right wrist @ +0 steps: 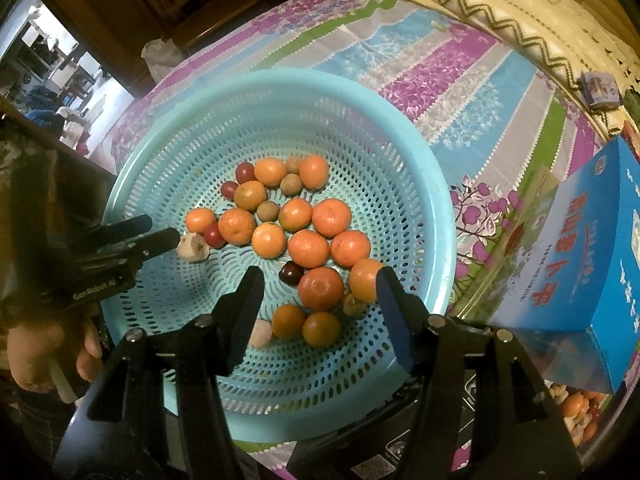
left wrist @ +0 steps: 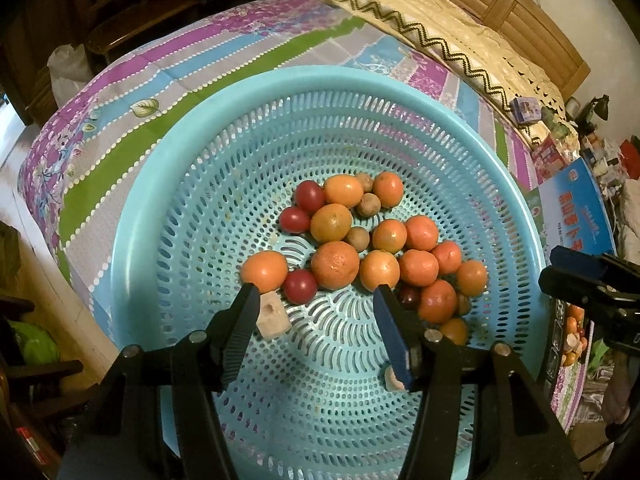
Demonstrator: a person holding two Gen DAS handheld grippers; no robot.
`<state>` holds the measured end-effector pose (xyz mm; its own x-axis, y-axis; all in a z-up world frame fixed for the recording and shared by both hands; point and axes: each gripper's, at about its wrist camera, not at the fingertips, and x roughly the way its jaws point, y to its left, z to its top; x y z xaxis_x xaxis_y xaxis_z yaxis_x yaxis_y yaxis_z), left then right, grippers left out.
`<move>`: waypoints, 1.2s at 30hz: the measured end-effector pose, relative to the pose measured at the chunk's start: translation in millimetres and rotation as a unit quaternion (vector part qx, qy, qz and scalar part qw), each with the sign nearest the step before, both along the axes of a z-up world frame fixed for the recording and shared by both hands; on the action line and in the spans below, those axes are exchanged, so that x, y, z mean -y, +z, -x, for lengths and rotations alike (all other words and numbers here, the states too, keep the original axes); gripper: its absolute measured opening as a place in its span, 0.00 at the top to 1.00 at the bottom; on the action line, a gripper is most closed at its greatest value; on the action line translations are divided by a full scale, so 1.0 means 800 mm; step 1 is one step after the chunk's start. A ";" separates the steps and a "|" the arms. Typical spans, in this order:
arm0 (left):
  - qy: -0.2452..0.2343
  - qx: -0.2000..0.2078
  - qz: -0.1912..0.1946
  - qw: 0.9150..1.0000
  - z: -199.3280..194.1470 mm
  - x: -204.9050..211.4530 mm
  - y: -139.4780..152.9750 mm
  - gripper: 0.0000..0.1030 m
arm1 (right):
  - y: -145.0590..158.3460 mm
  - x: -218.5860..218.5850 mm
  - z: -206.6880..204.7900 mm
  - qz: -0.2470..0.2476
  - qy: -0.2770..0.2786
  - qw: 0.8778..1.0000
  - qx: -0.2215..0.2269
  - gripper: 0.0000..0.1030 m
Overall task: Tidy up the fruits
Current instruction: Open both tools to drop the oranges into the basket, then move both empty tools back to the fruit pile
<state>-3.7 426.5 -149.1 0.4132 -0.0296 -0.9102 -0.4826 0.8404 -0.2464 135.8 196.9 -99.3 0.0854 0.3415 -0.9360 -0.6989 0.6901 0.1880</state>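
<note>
Fruit heaped in a pale blue basket, both grippers poised above with nothing held.

Left wrist view: left gripper [left wrist: 316, 300] at lower centre, jaws apart and empty, over the perforated basket [left wrist: 132, 216]; oranges [left wrist: 335, 265] and small red fruits [left wrist: 300, 286] piled mid-frame, a pale chunk [left wrist: 272, 316] just beside the left finger. Right wrist view: right gripper [right wrist: 318, 284] low in frame, jaws apart, empty, above the same heap; blue box [right wrist: 580, 280] at right edge; striped floral cloth [right wrist: 460, 80] beneath.

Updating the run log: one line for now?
left gripper open, empty | right gripper open, empty | fruits in blue basket
</note>
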 end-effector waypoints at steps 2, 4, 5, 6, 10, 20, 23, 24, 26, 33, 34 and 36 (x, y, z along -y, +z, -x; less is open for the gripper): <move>0.000 0.001 0.000 1.000 0.001 0.001 0.001 0.41 | 0.001 0.000 0.000 -0.001 0.000 1.000 0.001 0.43; 0.001 0.002 0.000 1.000 0.000 0.001 0.001 0.41 | 0.003 0.001 0.001 -0.002 0.000 1.000 0.002 0.43; 0.000 0.002 0.000 1.000 0.000 0.001 0.001 0.42 | 0.003 0.001 0.001 -0.002 0.000 1.000 0.002 0.43; 0.000 0.003 0.000 1.000 0.000 0.002 0.002 0.41 | 0.003 0.001 0.001 -0.002 0.001 1.000 0.002 0.43; -0.001 0.003 0.000 1.000 0.000 0.003 0.002 0.41 | 0.003 0.001 0.001 -0.002 0.000 1.000 0.002 0.43; 0.000 0.006 0.000 1.000 -0.001 0.004 0.003 0.42 | 0.003 0.001 0.002 -0.002 0.000 1.000 0.002 0.43; -0.001 0.006 0.001 1.000 -0.001 0.004 0.003 0.42 | 0.003 0.001 0.002 -0.003 -0.001 1.000 0.002 0.42; 0.000 0.007 0.001 1.000 -0.001 0.004 0.003 0.41 | 0.003 0.002 0.001 -0.003 -0.001 1.000 0.001 0.42; 0.003 0.009 0.002 1.000 -0.001 0.004 0.003 0.41 | 0.003 0.002 0.002 -0.003 -0.001 1.000 0.001 0.42; 0.002 0.012 0.001 1.000 0.000 0.007 0.004 0.41 | 0.005 0.002 0.006 -0.008 -0.002 1.000 0.004 0.42; 0.002 0.013 0.000 1.000 0.001 0.008 0.005 0.41 | 0.005 0.002 0.007 -0.008 -0.002 1.000 0.005 0.42; 0.001 0.014 0.000 1.000 0.001 0.012 0.007 0.41 | 0.007 0.004 0.010 -0.012 -0.002 1.000 0.010 0.42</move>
